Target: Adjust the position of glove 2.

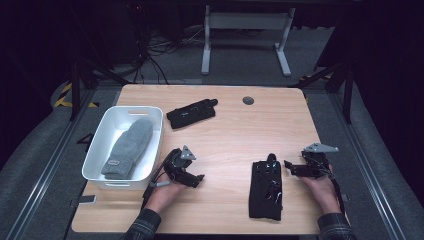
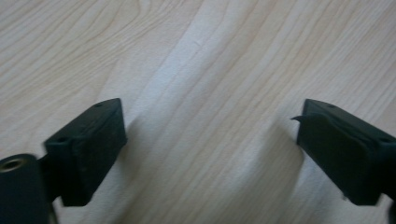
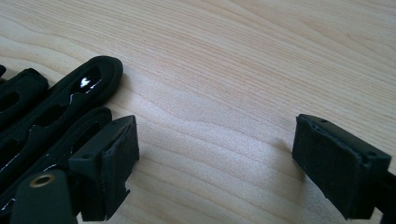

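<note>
Resting low over the table (image 1: 225, 125), both hand-held grippers are showing spread jaws w/ nothing between them. The left hand-held gripper (image 1: 199, 179) is sitting just right of the white bin (image 1: 98, 150), its jaws framing bare wood in the left gripper view. The right hand-held gripper (image 1: 288, 165) is hovering just beside the upper right edge of the black glove (image 1: 266, 189) — in the right gripper view its left jaw is lying next to the glove's fingers (image 3: 56, 109), close but not pinching them.

The glove is lying flat near the front edge of the table, fingers pointing away from the person, between the two hands but nearer the right one. A second black glove (image 1: 192, 113) is lying farther back, near the bin, and a grey mitten (image 1: 129, 147) is already sitting inside the bin.

Handling, as a guess: the glove is looking light and soft, prob. limp once lifted, w/ glossy patches on the fingers that could be a bit slick. Pinching one finger alone risks it drooping or slipping — a hold across the cuff or palm edge, where the fabric is looking thicker, seems safer.
</note>
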`<move>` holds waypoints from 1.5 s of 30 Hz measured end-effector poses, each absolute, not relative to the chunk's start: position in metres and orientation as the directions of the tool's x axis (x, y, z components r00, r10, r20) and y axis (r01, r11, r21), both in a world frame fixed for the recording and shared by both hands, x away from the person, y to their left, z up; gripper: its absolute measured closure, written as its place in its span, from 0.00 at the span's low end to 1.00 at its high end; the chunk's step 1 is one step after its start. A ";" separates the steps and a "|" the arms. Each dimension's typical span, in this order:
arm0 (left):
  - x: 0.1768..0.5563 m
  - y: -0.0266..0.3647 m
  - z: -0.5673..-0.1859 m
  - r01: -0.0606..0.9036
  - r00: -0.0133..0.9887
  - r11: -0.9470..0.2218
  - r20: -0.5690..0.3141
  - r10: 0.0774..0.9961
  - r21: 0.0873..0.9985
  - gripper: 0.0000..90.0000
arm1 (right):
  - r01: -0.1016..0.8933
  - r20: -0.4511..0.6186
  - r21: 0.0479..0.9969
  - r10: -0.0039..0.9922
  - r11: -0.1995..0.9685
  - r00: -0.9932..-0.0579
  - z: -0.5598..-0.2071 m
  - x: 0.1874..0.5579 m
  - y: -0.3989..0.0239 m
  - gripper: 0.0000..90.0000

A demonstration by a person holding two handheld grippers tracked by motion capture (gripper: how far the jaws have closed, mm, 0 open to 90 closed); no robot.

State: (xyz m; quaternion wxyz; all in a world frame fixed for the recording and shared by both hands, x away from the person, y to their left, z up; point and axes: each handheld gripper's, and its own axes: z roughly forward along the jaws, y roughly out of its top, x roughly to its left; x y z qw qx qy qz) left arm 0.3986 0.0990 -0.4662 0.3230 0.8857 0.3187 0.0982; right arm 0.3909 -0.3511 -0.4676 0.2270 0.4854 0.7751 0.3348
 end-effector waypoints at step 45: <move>0.583 0.087 -0.453 0.657 0.533 -0.382 -0.042 0.845 0.649 1.00 | 0.600 -0.025 0.740 0.903 0.305 -0.429 -0.468 0.391 -0.351 0.17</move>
